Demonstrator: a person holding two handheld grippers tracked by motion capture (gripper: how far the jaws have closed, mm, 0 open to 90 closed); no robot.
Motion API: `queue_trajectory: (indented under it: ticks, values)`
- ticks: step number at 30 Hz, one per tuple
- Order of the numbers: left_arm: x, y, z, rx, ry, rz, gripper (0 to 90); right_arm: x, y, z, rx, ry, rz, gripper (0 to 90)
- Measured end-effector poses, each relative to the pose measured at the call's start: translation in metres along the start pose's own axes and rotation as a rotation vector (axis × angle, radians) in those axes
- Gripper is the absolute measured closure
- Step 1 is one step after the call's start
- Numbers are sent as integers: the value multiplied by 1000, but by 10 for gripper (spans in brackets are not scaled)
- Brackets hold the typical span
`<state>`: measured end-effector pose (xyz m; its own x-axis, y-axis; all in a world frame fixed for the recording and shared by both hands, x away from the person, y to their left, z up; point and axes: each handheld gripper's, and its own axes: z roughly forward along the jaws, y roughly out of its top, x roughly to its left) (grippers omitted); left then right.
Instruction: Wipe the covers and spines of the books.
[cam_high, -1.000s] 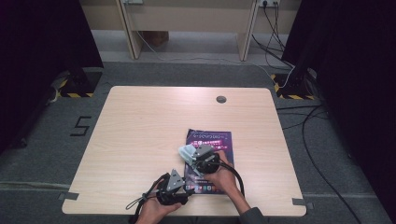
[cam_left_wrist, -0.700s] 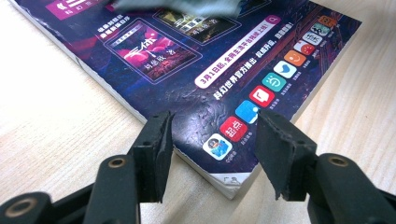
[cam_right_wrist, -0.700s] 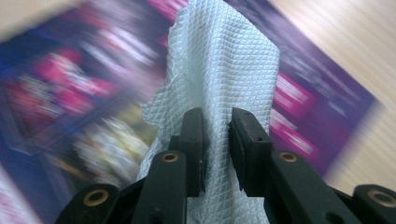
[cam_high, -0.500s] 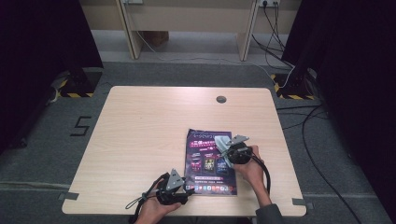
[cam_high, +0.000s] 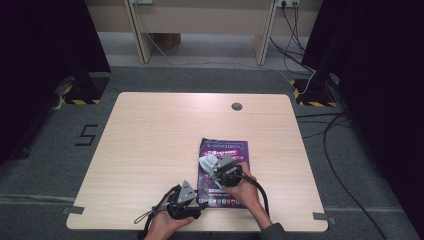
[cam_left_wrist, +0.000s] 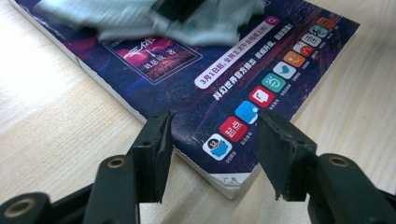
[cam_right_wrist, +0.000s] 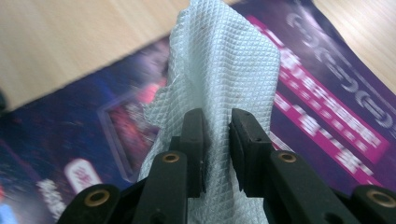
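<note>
Purple glossy magazine lies flat at the wooden table's near right; right gripper rests on it, having swung back leftward from its right edge. Left gripper view: jaws apart, empty, straddling its near corner. Right gripper view: jaws pinch a white embossed paper towel. Unpinned, the magazine may slide under wiping.

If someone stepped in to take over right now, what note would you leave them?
Right gripper: shut on the white cloth, held over the magazine's dark cover.
Left gripper: open, jaws on either side of the magazine's near corner, not gripping it.
The magazine lies flat on the table, near the front edge.
Done: cloth picked up and brought onto the cover.
Left: probably wiping the cover, perhaps steadying the magazine with the left gripper.
</note>
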<state>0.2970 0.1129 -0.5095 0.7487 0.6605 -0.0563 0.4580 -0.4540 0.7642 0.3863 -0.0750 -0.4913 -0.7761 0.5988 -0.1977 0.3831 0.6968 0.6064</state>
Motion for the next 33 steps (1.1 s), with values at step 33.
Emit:
queue_trajectory:
  ticks: [33]
  values:
    - [64, -20, -49, 32, 82, -151, 254, 15, -8, -11, -1, 51, -9, 760]
